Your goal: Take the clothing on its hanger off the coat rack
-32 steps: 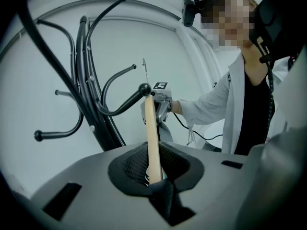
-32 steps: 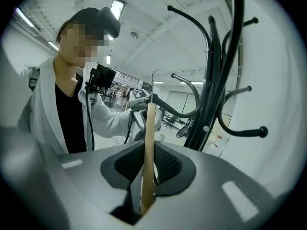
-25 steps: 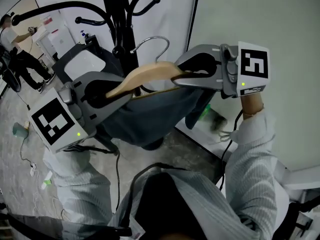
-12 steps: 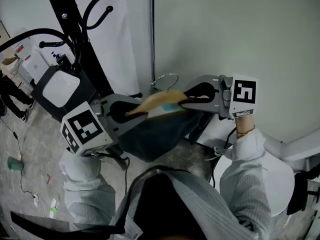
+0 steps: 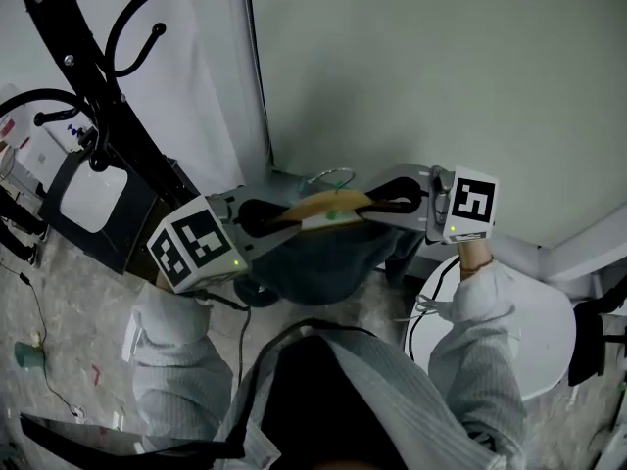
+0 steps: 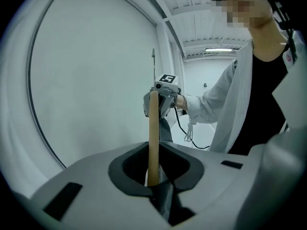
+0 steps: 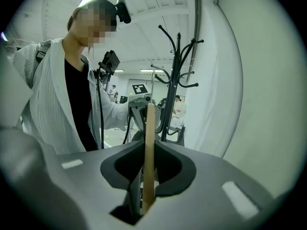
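Left gripper (image 5: 257, 221) and right gripper (image 5: 384, 202), jaws clamped on hanger (image 5: 328, 207) ends; clothing (image 5: 318, 262) hangs clear of rack (image 7: 178, 95); removal seemingly done, next: level carry away

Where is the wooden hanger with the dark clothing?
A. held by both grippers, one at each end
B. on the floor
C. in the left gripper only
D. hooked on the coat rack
A: the left gripper and the right gripper each clamp one end of the hanger, away from the coat rack.
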Tool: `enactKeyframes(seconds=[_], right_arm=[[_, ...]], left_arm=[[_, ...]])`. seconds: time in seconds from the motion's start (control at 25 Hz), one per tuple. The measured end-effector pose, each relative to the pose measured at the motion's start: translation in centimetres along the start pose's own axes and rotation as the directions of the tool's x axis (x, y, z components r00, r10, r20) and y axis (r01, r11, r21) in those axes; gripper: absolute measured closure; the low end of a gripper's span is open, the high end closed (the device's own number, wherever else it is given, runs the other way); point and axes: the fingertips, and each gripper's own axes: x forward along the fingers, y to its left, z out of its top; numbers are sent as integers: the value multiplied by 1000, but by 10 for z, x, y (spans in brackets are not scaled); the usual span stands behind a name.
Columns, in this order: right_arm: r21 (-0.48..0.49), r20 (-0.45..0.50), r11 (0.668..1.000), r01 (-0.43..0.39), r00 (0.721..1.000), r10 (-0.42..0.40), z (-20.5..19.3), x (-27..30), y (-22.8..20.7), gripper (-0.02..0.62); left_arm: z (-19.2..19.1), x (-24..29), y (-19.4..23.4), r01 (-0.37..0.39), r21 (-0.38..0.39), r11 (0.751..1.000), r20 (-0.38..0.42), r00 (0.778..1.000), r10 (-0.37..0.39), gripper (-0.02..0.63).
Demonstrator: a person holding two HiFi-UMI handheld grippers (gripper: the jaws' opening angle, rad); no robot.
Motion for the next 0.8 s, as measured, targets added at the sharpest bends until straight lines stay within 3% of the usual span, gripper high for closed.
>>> enactKeyframes(seconds=[0.44, 0.8], right_arm=[[47, -13, 999, 9, 1000, -9, -15, -3, -3, 537], [42, -6, 999, -20, 1000, 21, -9, -3, 1, 537]], left_arm=[[-5, 14, 3, 53, -25, 998, -2, 999, -53, 549], [-1, 6, -3, 28, -47, 999, -5, 1000, -28, 549]])
